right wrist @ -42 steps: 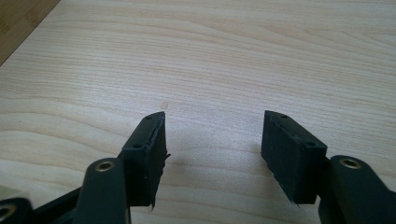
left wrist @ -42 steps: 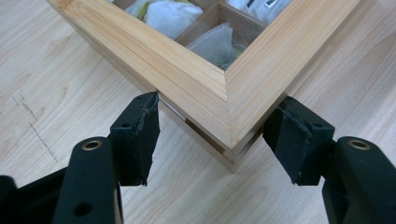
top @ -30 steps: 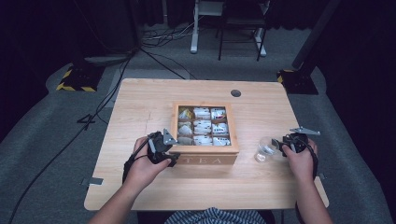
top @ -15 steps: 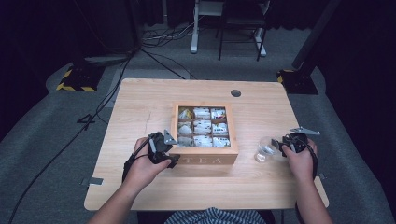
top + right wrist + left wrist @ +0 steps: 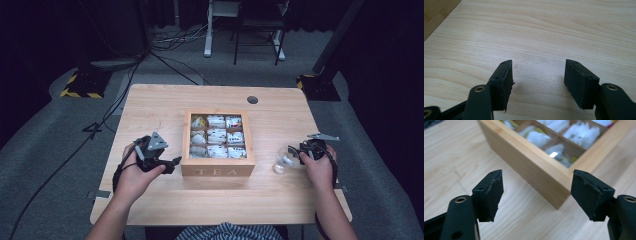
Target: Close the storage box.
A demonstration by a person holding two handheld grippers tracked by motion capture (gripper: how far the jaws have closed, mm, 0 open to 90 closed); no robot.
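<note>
A wooden tea box (image 5: 218,171), lettered TEA on its front wall, stands open in the middle of the table with several compartments of tea bags (image 5: 216,136). My left gripper (image 5: 174,164) hovers just left of the box's front-left corner. In the left gripper view its jaws (image 5: 536,192) have just been opening; they stand wide with nothing between them, facing the box's corner (image 5: 531,170). My right gripper (image 5: 301,152) rests right of a small clear glass (image 5: 284,161). Seen in the right gripper view, the right gripper (image 5: 537,80) stands open over bare table.
The light wooden table (image 5: 160,107) has a round cable hole (image 5: 252,99) behind the box. A corner of the box (image 5: 436,12) shows at the top left of the right gripper view. Cables and chair legs lie on the dark floor beyond the table.
My left gripper has drawn back to the left, away from the box, and its jaws have widened. The right gripper and the glass have stayed put.
</note>
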